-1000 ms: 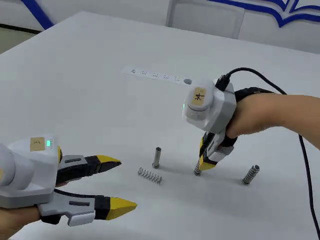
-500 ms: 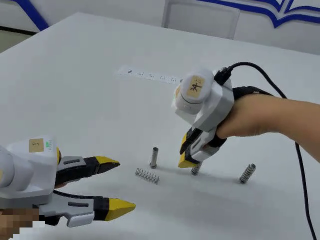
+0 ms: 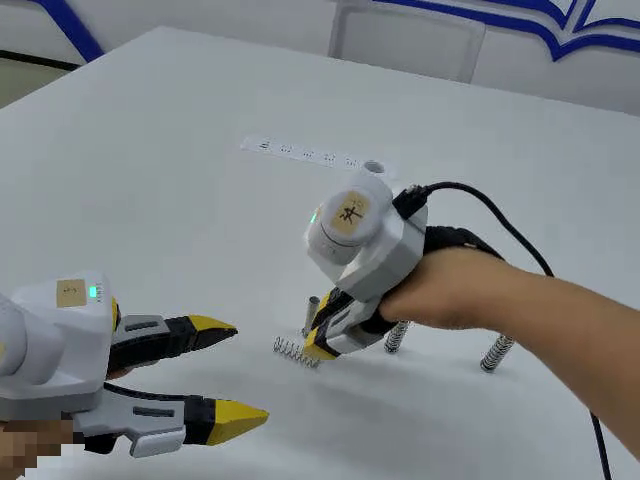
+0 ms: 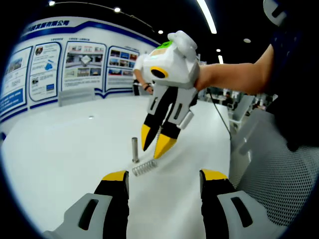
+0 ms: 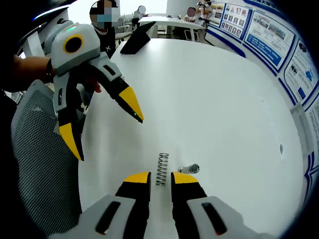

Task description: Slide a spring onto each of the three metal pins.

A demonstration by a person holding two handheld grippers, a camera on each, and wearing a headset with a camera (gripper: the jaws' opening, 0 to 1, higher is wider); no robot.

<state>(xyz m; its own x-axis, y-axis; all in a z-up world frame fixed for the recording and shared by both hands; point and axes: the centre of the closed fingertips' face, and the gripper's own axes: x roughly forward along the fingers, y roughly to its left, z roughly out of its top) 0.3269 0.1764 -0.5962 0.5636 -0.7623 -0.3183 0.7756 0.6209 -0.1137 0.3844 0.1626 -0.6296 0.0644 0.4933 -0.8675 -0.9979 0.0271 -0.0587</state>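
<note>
In the right gripper view, the right gripper (image 5: 160,177), jaws narrowly apart, hangs over the loose spring (image 5: 162,169) beside the bare pin (image 5: 190,169). The head view adds two sprung pins (image 3: 497,352) and the left gripper (image 3: 240,370), jaws wide apart.

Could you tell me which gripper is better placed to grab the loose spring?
Right: the right gripper hovers just above the loose spring beside the bare pin; the left gripper hangs open, farther off.
</note>
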